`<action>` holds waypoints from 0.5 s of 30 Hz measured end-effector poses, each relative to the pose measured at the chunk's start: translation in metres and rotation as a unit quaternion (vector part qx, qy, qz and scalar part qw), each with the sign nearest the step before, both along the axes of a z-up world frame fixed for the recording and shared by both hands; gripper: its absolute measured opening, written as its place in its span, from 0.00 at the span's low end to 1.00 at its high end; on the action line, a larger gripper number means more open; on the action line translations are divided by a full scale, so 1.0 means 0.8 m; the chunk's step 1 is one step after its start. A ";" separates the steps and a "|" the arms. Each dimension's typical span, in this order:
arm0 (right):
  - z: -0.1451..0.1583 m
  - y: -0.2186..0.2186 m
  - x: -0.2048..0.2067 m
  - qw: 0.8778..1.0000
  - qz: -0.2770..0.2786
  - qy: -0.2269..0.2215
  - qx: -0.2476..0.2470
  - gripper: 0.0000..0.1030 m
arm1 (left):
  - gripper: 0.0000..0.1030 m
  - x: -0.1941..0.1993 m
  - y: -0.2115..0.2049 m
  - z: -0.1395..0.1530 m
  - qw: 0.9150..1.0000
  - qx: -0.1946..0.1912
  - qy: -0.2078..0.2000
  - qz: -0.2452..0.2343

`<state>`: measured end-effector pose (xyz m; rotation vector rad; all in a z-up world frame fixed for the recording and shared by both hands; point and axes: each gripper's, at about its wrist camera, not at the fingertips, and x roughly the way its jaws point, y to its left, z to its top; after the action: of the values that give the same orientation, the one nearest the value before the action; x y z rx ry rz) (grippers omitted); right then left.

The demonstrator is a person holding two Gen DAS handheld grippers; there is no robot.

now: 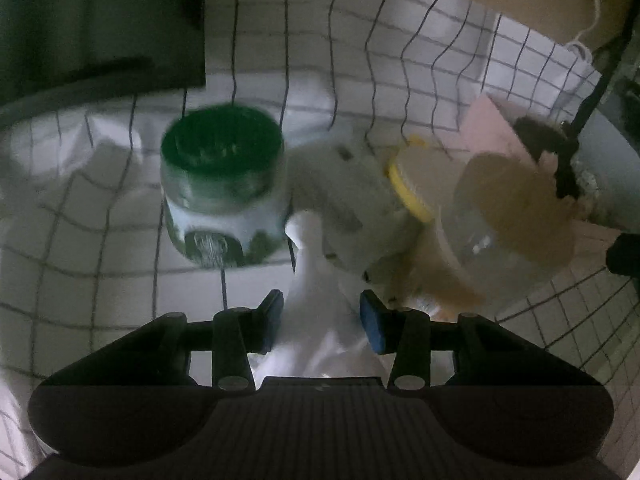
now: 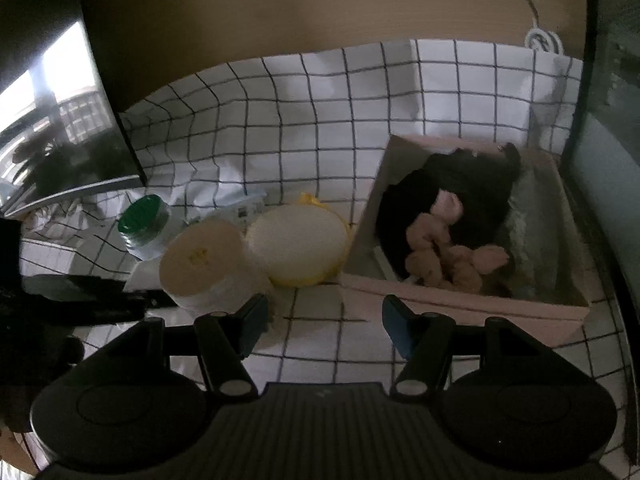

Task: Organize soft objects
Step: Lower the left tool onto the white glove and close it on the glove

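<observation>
White soft toy (image 1: 320,308) | between left gripper (image 1: 322,322) jaws | gripped

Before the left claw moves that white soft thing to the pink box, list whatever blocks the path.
Between the white soft thing and the pink box lie two containers: a yellow-rimmed tub and a beige-lidded jar. The green-lidded jar sits aside, left.

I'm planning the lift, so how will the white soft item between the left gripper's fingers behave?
The white soft item looks floppy: it necks in, then bunches. It probably sags once raised by the left gripper, and may nudge the green-lidded jar.
</observation>
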<state>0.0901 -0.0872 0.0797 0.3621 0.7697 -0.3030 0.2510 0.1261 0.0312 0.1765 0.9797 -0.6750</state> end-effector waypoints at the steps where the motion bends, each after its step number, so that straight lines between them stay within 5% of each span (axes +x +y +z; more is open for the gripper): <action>1: -0.003 -0.002 -0.001 1.000 0.000 0.005 0.003 0.62 | 0.45 -0.001 0.004 -0.002 1.000 0.000 0.002 0.002; 4: -0.021 -0.007 -0.003 0.999 -0.001 0.029 0.020 0.62 | 0.41 -0.002 0.012 -0.005 1.000 0.007 0.004 0.006; 8: -0.046 -0.002 0.000 0.997 0.012 0.067 0.044 0.62 | 0.23 -0.004 0.031 -0.009 0.999 0.023 -0.001 0.030; 15: -0.073 0.011 0.009 0.991 0.032 0.115 0.064 0.62 | 0.23 -0.003 0.041 -0.008 0.999 0.025 -0.003 0.047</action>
<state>0.0971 -0.0785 0.0214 0.4279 1.0277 -0.2383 0.2483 0.1585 0.0249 0.1754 0.9947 -0.5629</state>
